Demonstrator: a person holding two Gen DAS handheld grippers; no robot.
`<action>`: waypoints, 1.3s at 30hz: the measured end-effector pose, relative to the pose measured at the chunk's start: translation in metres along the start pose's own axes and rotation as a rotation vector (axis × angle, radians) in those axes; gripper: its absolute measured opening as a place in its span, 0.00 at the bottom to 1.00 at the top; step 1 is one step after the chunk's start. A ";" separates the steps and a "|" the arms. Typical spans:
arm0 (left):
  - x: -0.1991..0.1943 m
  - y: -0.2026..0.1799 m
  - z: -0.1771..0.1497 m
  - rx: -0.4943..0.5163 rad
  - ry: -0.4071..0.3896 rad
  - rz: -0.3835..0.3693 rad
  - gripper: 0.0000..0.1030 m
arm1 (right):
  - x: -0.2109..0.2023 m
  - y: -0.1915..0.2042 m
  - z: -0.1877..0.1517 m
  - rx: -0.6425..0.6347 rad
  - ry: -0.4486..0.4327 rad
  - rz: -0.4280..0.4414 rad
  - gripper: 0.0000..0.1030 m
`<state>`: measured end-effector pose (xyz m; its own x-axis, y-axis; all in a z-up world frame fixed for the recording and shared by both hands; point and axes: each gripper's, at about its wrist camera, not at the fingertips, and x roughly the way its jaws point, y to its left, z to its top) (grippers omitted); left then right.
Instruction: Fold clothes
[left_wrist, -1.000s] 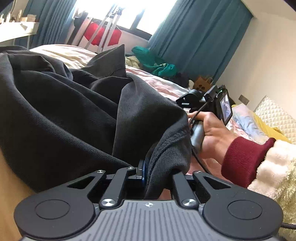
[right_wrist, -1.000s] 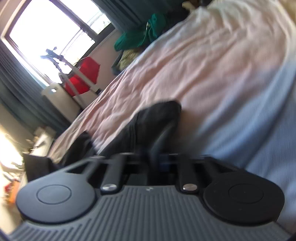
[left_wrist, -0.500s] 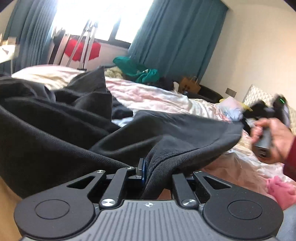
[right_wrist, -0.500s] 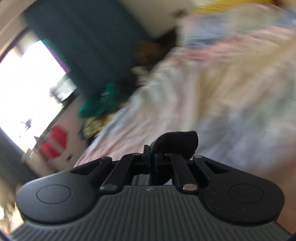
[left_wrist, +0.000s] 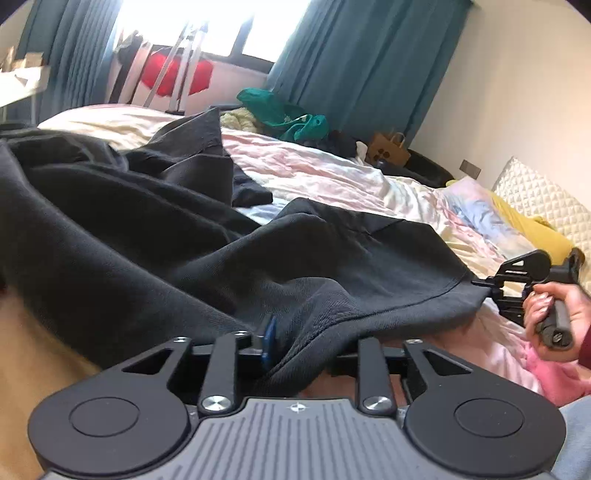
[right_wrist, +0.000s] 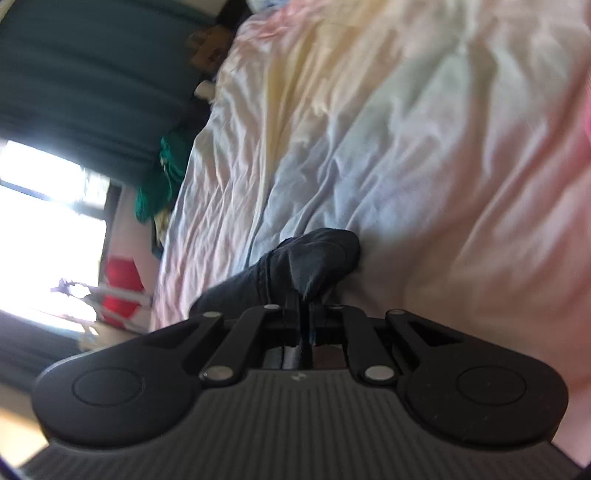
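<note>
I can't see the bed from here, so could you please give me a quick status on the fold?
Left claw shut on black garment hem. Right claw shut on its far corner, hem stretched between. Garment bunched on bed; nothing blocking.

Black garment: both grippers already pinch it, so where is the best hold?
On the hemmed edge of the black garment, at its two corners, from the near side. The left gripper and right gripper hold it there, with the hem stretched between.
</note>
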<state>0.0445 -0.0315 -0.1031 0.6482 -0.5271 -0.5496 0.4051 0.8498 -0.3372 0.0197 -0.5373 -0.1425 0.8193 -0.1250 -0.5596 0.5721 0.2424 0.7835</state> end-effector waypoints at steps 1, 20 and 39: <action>-0.007 0.003 0.000 -0.026 -0.001 -0.007 0.37 | 0.000 -0.001 0.001 0.009 -0.005 0.011 0.07; -0.094 0.265 0.001 -1.311 -0.226 0.099 0.78 | 0.003 -0.010 0.004 0.095 -0.040 0.106 0.07; -0.130 0.293 0.042 -1.188 -0.359 0.295 0.09 | 0.020 0.019 0.004 -0.021 -0.201 0.027 0.07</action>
<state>0.1054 0.2859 -0.0984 0.8270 -0.1321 -0.5465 -0.4869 0.3176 -0.8136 0.0473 -0.5395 -0.1376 0.8267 -0.3070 -0.4715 0.5504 0.2678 0.7908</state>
